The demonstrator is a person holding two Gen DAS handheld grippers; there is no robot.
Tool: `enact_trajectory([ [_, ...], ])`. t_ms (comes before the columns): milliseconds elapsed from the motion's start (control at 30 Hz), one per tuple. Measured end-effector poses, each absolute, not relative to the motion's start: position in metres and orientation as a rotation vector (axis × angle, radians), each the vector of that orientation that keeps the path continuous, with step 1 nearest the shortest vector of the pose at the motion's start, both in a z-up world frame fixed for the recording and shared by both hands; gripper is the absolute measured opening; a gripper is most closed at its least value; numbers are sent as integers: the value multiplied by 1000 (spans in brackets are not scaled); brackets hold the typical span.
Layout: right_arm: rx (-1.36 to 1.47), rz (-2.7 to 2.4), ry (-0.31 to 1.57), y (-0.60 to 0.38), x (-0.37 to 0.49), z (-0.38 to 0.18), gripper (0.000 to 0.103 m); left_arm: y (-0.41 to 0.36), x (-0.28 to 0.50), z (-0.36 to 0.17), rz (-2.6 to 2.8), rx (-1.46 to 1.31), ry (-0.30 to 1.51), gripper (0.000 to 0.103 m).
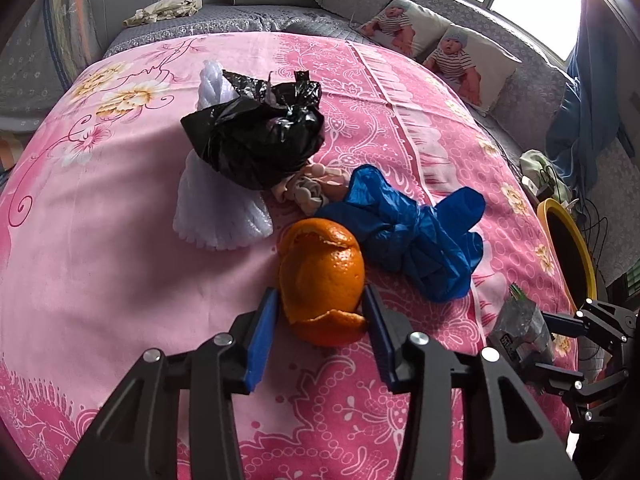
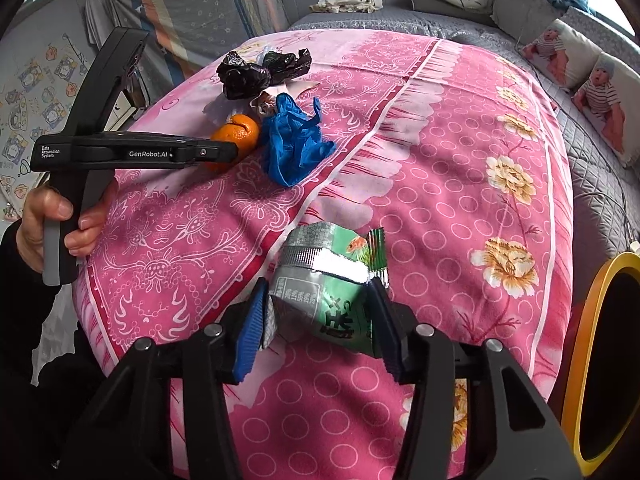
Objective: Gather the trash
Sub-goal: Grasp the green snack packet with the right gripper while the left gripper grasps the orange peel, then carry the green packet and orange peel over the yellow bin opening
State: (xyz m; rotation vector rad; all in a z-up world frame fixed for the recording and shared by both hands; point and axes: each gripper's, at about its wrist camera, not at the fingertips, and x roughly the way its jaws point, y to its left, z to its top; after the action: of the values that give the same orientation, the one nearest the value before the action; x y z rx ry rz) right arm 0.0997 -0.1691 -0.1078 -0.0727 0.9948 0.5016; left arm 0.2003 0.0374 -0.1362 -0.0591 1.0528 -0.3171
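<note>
An orange peel lies on the pink bedspread. My left gripper has a blue pad on each side of the peel, touching it; the peel rests on the bed. Behind it lie a crumpled blue plastic bag, a black plastic bag, white foam wrap and a beige wad. My right gripper is shut on a green and silver snack wrapper, held above the bed. The left gripper, peel and blue bag show in the right wrist view.
A yellow-rimmed bin with a black liner stands off the bed's right edge and also shows in the left wrist view. Baby-print pillows and a grey quilt lie beyond the pink spread.
</note>
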Motion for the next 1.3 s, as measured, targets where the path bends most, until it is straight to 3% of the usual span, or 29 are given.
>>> enact_trajectory([
  [233, -88, 485, 960, -168, 96, -98, 27, 40, 198, -131, -326, -76, 1045, 34],
  [400, -99, 471, 938, -169, 92, -92, 22, 47, 188, -123, -329, -86, 1029, 33],
  [1300, -63, 412, 862, -193, 78, -65, 21, 50, 153, -86, -348, -96, 964, 33],
])
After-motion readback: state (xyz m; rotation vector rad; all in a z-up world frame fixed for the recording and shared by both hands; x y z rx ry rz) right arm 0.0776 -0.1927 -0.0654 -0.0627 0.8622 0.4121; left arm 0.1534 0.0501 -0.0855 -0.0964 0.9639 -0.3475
